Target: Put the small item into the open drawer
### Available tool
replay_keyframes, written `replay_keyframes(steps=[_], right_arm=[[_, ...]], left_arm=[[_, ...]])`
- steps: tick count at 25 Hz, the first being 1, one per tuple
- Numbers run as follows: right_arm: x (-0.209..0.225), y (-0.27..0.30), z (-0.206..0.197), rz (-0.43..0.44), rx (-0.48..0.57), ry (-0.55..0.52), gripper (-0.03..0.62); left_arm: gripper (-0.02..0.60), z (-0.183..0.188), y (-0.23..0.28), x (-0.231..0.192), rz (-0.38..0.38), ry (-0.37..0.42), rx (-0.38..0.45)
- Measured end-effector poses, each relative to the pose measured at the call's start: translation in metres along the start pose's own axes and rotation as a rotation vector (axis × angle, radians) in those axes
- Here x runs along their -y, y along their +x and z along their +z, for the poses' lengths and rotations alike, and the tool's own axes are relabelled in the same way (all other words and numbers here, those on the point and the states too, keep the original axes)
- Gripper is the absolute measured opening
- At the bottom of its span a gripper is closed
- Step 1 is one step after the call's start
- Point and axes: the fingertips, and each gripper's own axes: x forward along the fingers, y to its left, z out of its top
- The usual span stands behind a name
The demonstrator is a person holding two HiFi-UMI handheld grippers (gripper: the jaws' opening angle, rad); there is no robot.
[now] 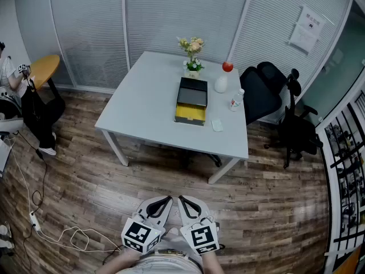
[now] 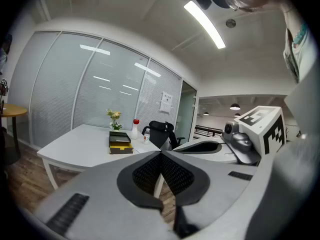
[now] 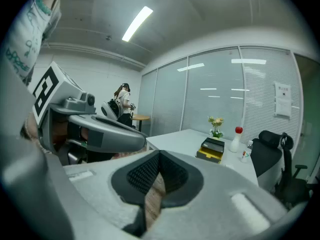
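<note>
The small white flat item (image 1: 217, 124) lay on the white tabletop (image 1: 142, 101), just beside the yellow open drawer (image 1: 190, 114) of the black box (image 1: 192, 91). It was too small to tell what it was.

A few things could have gone wrong from here. The item looked thin and low, so a tool might have slid over it or pushed it away and not picked it up. A small clear bottle (image 1: 236, 100) and a white bottle with a red cap (image 1: 222, 81) stood near it, so a wide reach could have knocked one over. A bump on the drawer could have pushed it closed or moved the box. Both tools would need to open first, or they would only poke the item.

The person stood on the wooden floor (image 1: 171, 176), well apart from the tabletop. The left tool (image 1: 161, 203) and the right tool (image 1: 187, 203) were held low and close to the body, side by side. Both pointed forward and a little down toward the tabletop. Each tool's jaws were pressed together with nothing between them.
</note>
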Motion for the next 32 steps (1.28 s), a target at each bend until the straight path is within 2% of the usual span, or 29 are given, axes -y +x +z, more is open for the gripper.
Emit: replay_keyframes(steps=[5, 15, 20, 29, 32], right_arm=[[-0.001, -0.006, -0.003, 0.012, 0.072, 0.008, 0.003], [0.005, -0.021, -0.019, 0.073, 0.077, -0.006, 0.003], [0.017, -0.024, -0.023, 0.061, 0.083, 0.011, 0.003], [0.054, -0.009, -0.022, 0.025, 0.104, 0.045, 0.003], [0.071, 0.003, -0.022, -0.002, 0.094, 0.024, 0.003]], left_arm=[[-0.003, -0.001, -0.002, 0.004, 0.003, -0.012, 0.015], [-0.002, -0.014, 0.008, 0.023, 0.026, -0.029, 0.001], [-0.003, -0.017, 0.015, 0.028, 0.02, -0.058, 0.005], [-0.003, -0.009, 0.054, 0.014, 0.003, -0.047, 0.005], [-0.003, -0.004, 0.072, 0.005, -0.014, -0.05, 0.003]])
